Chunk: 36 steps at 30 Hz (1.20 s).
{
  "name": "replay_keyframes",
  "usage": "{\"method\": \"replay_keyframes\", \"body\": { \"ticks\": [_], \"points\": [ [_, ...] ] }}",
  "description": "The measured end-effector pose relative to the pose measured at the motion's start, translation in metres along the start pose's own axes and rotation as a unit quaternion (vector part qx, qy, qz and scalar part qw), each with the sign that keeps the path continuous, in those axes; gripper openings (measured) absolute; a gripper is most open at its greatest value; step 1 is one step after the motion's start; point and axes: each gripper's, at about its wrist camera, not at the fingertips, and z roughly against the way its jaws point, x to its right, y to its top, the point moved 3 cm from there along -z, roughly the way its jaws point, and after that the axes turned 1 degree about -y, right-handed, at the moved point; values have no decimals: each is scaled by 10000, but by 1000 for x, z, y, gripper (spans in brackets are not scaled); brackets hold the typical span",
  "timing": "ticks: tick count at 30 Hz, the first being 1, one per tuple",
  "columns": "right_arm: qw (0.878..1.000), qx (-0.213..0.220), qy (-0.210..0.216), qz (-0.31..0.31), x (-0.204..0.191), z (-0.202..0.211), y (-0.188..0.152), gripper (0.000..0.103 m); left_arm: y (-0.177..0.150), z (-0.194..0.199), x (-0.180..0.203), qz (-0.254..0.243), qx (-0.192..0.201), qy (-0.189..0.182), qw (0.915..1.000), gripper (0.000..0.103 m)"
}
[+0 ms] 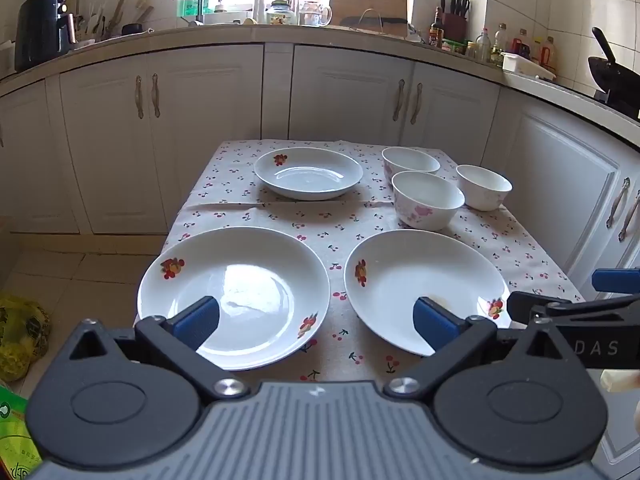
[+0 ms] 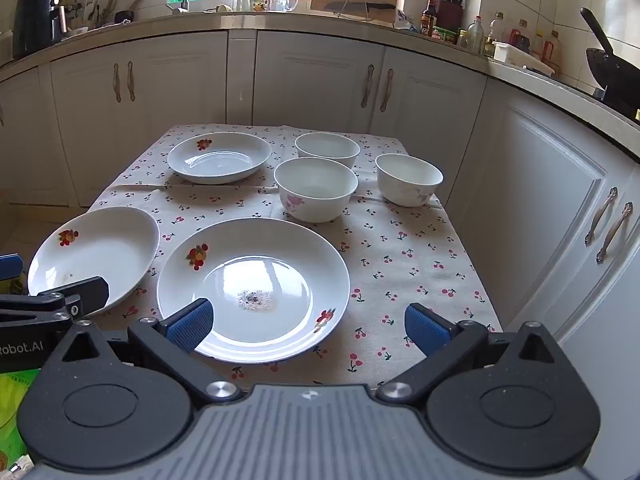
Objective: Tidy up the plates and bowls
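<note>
Three white plates with fruit prints lie on a small table with a cherry-print cloth (image 1: 340, 216). The near left plate (image 1: 234, 296) and the near right plate (image 1: 424, 288) sit side by side; a third plate (image 1: 308, 172) lies at the far end. Three white bowls (image 1: 427, 199) (image 1: 410, 162) (image 1: 484, 186) cluster at the far right. My left gripper (image 1: 316, 320) hovers open over the gap between the two near plates. My right gripper (image 2: 308, 326) hangs open above the right edge of the near right plate (image 2: 253, 288), which has crumbs in its middle. Neither holds anything.
White kitchen cabinets (image 1: 208, 120) and a cluttered counter (image 1: 320, 30) wrap around the table at the back and right. A wok (image 1: 612, 74) sits on the right counter. A yellow bag (image 1: 20, 336) lies on the floor at the left.
</note>
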Motion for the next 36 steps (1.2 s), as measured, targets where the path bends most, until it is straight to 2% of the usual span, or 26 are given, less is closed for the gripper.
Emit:
{"method": "replay_keyframes", "body": {
  "ticks": [36],
  "points": [
    [10000, 20, -67, 51, 0, 2, 1, 103, 2, 2, 1, -6, 51, -79, 10000, 102]
  ]
}}
